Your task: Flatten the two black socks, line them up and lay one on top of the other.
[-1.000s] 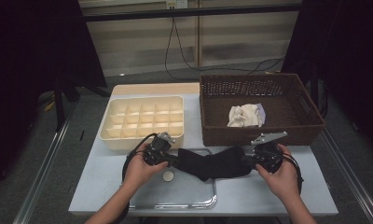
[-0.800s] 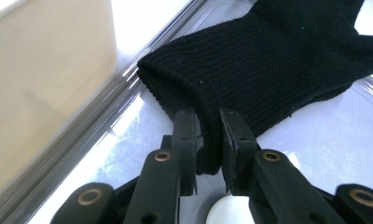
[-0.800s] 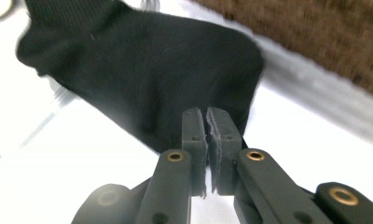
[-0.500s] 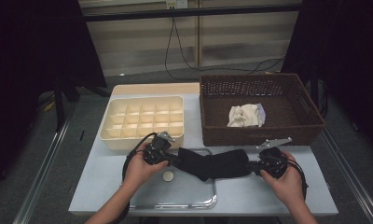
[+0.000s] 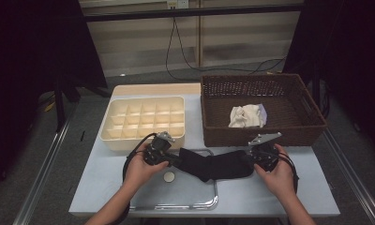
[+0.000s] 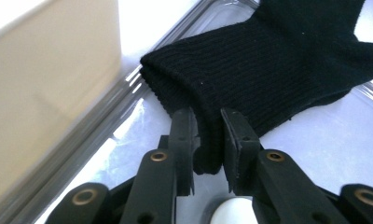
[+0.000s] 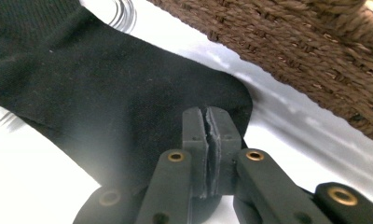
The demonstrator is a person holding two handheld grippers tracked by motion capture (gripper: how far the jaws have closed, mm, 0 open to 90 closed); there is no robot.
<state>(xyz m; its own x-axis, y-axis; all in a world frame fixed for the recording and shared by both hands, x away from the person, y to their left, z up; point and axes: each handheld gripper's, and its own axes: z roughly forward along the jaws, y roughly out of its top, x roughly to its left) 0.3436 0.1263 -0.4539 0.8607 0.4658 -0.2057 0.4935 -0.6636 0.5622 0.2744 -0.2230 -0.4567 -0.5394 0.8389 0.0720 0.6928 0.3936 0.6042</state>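
Note:
A black sock (image 5: 218,165) lies stretched across the metal tray (image 5: 195,204), held at both ends. My left gripper (image 5: 176,161) pinches its ribbed cuff (image 6: 268,70). In the left gripper view the jaws (image 6: 208,116) have a fold of cuff between the pads; they have just eased open slightly and still press on it. My right gripper (image 5: 252,161) holds the toe end (image 7: 105,84). Its jaws (image 7: 206,114) have just closed again and stand pressed together on the sock's edge.
A cream box (image 5: 143,119) with several compartments stands behind the left hand. A brown wicker basket (image 5: 260,136) behind the right hand holds a crumpled white cloth (image 5: 245,116). A small white disc (image 5: 169,176) lies on the tray under the sock.
The right hand shifted a little at the toe end. The left hand kept still. The sock stays stretched between both grippers.

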